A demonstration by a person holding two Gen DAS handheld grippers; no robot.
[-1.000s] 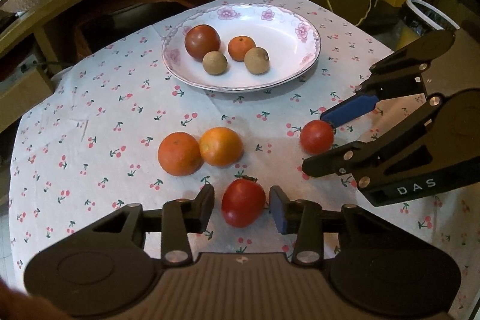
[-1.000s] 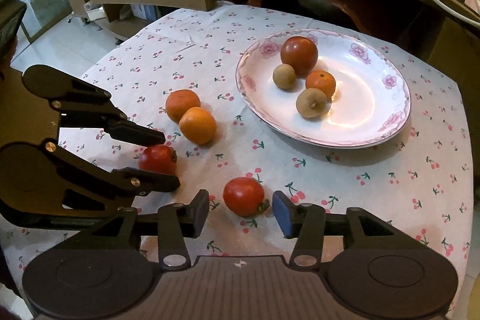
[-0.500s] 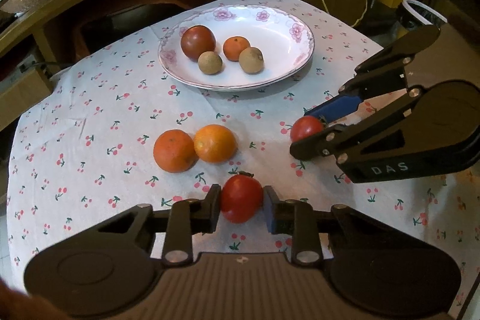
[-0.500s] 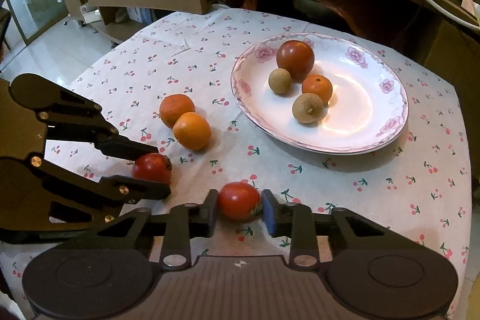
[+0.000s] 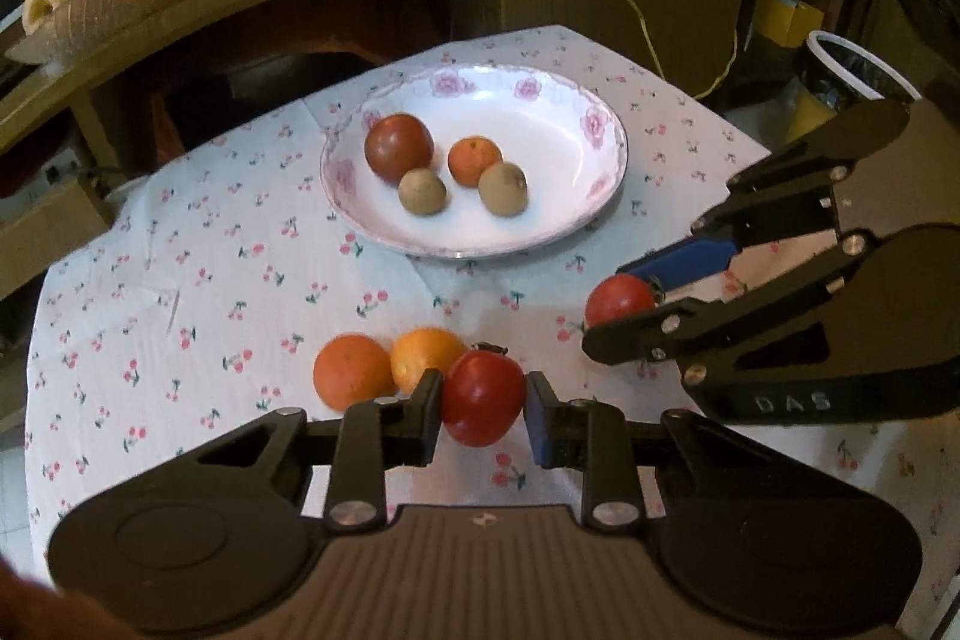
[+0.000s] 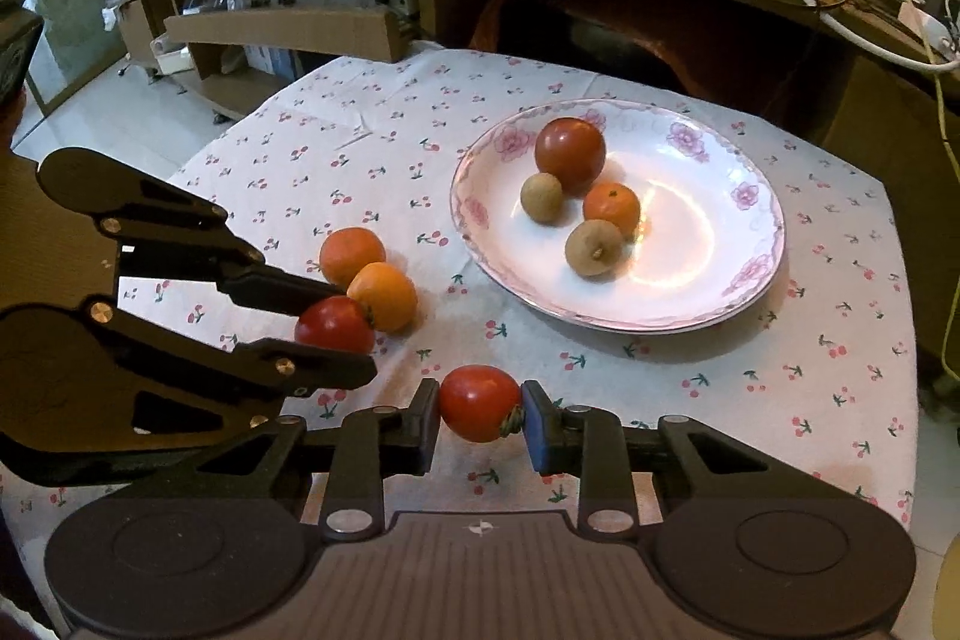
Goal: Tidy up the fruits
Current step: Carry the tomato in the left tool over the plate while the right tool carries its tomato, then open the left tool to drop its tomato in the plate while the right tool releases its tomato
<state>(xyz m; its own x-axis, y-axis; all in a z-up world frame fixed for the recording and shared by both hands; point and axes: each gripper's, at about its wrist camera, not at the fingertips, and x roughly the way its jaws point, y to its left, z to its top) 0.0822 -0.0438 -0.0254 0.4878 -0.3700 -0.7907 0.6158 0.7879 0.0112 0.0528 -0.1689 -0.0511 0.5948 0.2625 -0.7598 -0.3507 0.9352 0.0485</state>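
- left gripper (image 5: 483, 403) is clamped on a red tomato (image 5: 483, 397), pads pressing both flanks, fruit squarely between the jaws.
- right gripper (image 6: 480, 409) is likewise clenched on its own red tomato (image 6: 479, 402), with the green stalk end turned toward the blue pad.
- both tomatoes look just off the cherry-print tablecloth (image 6: 690, 382), though neither view settles whether they are lifted clear of it.
- outward from the left gripper: two oranges (image 5: 390, 367) lie just beyond its left finger, the nearer one close behind the tomato.
- the key relation: the flowered plate (image 5: 606, 142) lies straight ahead and beyond both grippers, across a bare strip of cloth; from the right gripper it sits ahead and a little to the right.
- my read: the right hand is the nearer to the plate rim, with a clear path; the left has to pass the oranges.
- plate already holds a dark tomato, a small orange and two brown fruits, with free space on its right half.
- left view shows the right gripper side-on, tomato pinched; right view alone shows the stalk.
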